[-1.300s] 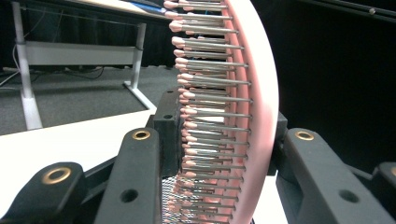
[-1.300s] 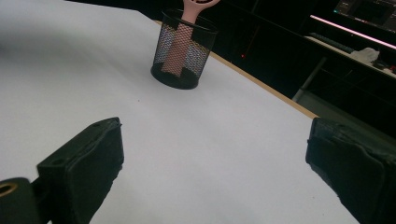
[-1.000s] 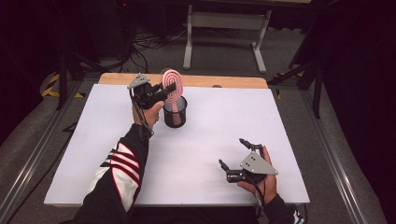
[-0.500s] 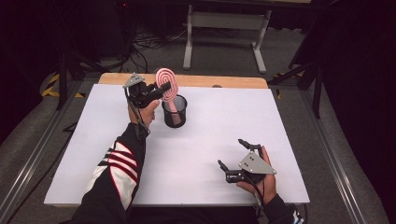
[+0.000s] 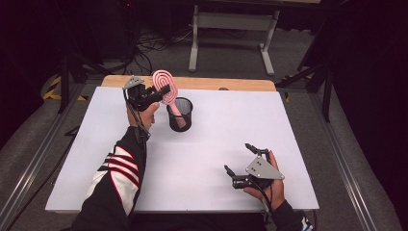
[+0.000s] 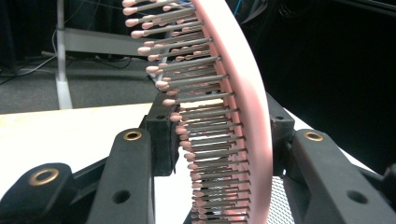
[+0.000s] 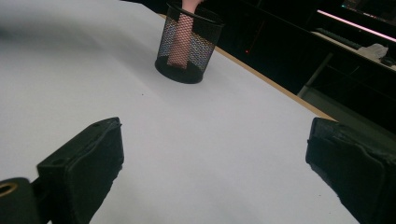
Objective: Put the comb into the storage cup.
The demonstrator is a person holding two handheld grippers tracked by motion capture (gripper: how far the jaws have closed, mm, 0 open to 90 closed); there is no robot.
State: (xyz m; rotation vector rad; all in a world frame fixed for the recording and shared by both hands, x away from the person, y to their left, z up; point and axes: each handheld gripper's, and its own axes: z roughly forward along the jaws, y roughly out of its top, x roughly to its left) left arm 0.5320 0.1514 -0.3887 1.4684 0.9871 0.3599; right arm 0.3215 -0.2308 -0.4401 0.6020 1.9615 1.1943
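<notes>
A pink hairbrush [image 5: 165, 84] stands with its handle down inside a black mesh cup [image 5: 179, 115] at the back of the white table top [image 5: 216, 144], its head leaning left over the rim. My left gripper [image 5: 160, 92] holds the head from the left. In the left gripper view my left gripper [image 6: 219, 135] has one pad on the bristles [image 6: 187, 116] and one behind the pink back; the jaws have just been opening slightly, pads still against the hairbrush [image 6: 243, 93]. My right gripper [image 5: 237, 157] rests open near the front right, holding nothing. In the right gripper view, my right gripper [image 7: 215, 154] faces the cup [image 7: 189, 44].
A bare wooden strip [image 5: 216, 83] runs along the table's back edge. Behind it on the floor stand a metal frame [image 5: 231, 24] and cables. Metal rails [image 5: 33, 159] flank both sides of the table. A striped sleeve [image 5: 118, 173] lies over the front left.
My left gripper and the hairbrush head have shifted left and slightly down, so the brush leans more over the cup's left rim. The right gripper has stayed put.
</notes>
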